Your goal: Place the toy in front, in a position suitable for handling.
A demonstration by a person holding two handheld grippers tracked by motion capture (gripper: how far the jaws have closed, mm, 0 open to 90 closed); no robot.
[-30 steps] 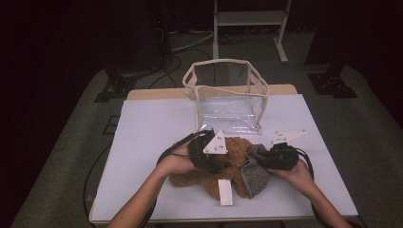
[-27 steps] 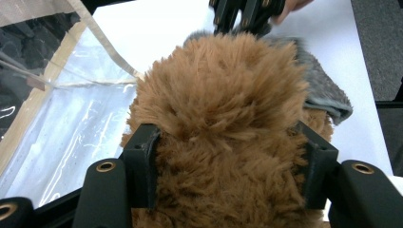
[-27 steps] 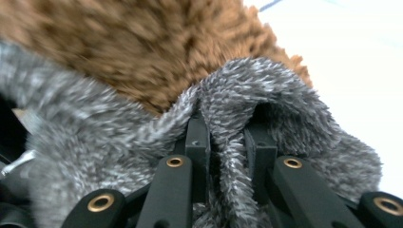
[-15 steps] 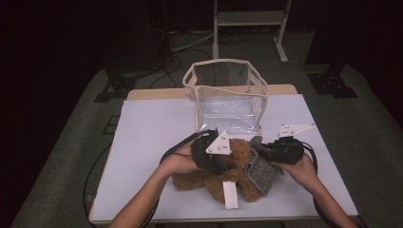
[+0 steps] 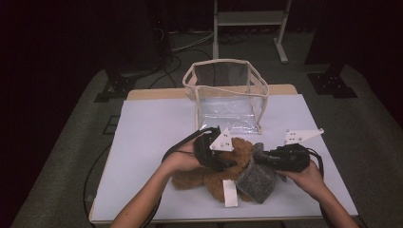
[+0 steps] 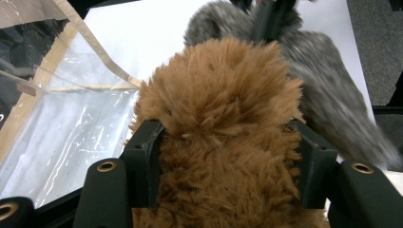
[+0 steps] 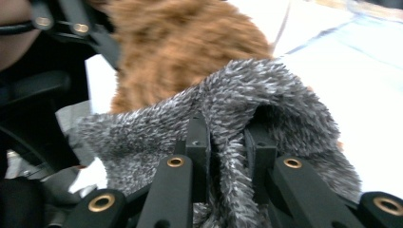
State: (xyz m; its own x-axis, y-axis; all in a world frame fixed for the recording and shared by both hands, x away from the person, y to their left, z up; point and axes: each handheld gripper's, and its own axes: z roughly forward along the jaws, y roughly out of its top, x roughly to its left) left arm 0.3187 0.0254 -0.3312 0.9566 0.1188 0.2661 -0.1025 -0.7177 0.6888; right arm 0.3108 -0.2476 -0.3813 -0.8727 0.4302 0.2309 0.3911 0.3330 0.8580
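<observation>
I am watching the shaggy brown plush toy lying on the white table, near its front edge, just in front of the clear plastic bag with cream trim. My left gripper is clamping the brown fur between both jaws, and is covering much of the toy from above. My right gripper is pinching a fold of the grey fuzzy cloth piece joined to the toy. A white tag is poking out; its print is unreadable.
</observation>
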